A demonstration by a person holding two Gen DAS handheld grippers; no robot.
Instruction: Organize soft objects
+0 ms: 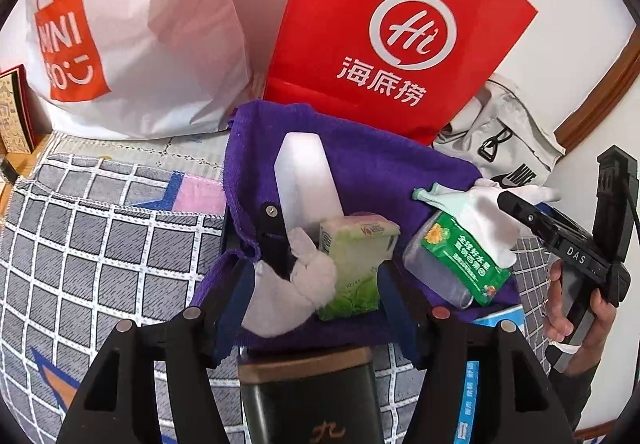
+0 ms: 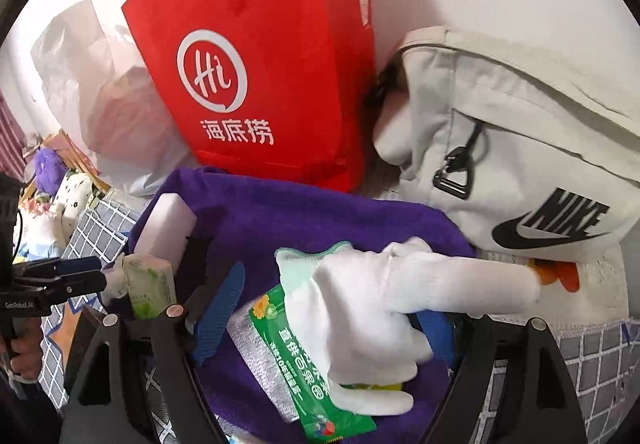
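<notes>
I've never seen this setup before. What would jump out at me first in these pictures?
The big red paper bag with a white "Hi" logo, standing at the back against the wall. In front of it lies a purple towel piled with small things: a white glove draped over a green snack packet and a pale green tissue pack.

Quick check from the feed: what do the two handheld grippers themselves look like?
Both are black plastic rigs with triangular cut-out linkage arms and round silver pivot bolts; the left gripper and the right gripper each carry blue ribbed finger pads. The right unit's body reads "DAS" in white, with a black cable running off it. No sleeve can be made out.
</notes>
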